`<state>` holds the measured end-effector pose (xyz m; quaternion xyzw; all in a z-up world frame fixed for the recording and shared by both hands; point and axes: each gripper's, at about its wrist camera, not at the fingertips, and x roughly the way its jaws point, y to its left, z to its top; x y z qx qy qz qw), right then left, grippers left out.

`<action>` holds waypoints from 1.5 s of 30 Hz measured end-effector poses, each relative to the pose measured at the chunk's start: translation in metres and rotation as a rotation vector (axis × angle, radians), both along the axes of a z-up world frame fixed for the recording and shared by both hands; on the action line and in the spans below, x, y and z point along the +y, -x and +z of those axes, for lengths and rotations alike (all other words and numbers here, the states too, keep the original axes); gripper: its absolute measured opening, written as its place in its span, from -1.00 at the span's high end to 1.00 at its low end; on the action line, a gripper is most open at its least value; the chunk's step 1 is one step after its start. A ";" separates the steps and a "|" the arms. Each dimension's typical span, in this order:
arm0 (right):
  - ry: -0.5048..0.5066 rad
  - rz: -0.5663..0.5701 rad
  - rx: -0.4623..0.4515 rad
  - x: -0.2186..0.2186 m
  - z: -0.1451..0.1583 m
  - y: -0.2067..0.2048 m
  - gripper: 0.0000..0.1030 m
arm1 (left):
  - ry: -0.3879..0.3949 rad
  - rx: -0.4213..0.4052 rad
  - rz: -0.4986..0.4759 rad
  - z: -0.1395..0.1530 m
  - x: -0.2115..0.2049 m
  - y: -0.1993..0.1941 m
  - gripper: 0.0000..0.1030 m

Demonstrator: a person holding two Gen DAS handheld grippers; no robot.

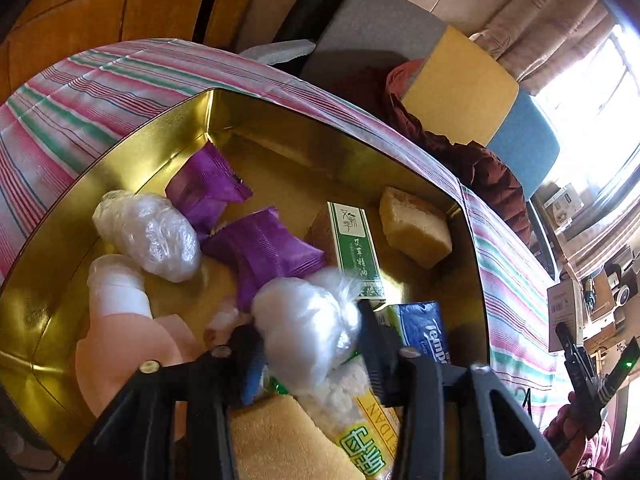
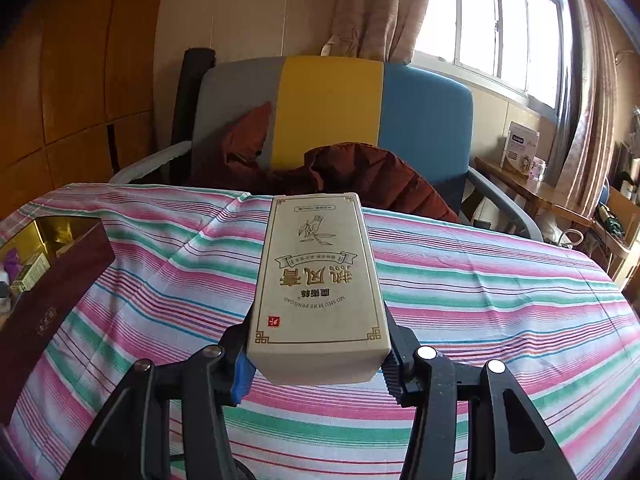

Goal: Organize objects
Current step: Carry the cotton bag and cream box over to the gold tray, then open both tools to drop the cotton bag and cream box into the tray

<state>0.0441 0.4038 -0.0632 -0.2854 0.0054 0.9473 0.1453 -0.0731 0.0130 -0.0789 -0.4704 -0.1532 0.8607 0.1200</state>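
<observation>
A gold tin box [image 1: 132, 152] lies on the striped cloth [image 1: 100, 80] and holds several items: two purple packets [image 1: 260, 248], a wrapped white ball [image 1: 150, 232], a green-and-white carton [image 1: 356, 248], a cake piece [image 1: 414, 226], a blue tissue pack [image 1: 428, 328]. My left gripper [image 1: 308, 340] is shut on a white plastic-wrapped bundle [image 1: 304, 336] above the tin. My right gripper [image 2: 316, 364] is shut on a beige printed carton [image 2: 318, 280], held above the striped cloth [image 2: 480, 300]. The tin shows at the left edge of the right wrist view [image 2: 52, 228].
A dark red lid [image 2: 48, 300] leans by the tin. Behind the table stands a grey, yellow and blue chair [image 2: 332, 108] with a red-brown jacket [image 2: 372, 176]. A side table with boxes [image 2: 520, 152] is at the right, under the window.
</observation>
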 end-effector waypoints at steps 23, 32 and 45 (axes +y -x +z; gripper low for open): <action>0.149 0.357 0.072 -0.138 0.059 0.023 -0.01 | 0.026 0.071 -0.019 0.002 -0.011 0.000 0.15; 0.130 0.527 -0.005 -0.199 0.066 0.058 -0.01 | -0.045 0.077 -0.016 0.007 -0.024 -0.008 -0.04; 0.032 0.699 -0.169 -0.268 0.050 0.131 -0.01 | -0.028 0.122 0.042 0.024 -0.051 -0.036 -0.06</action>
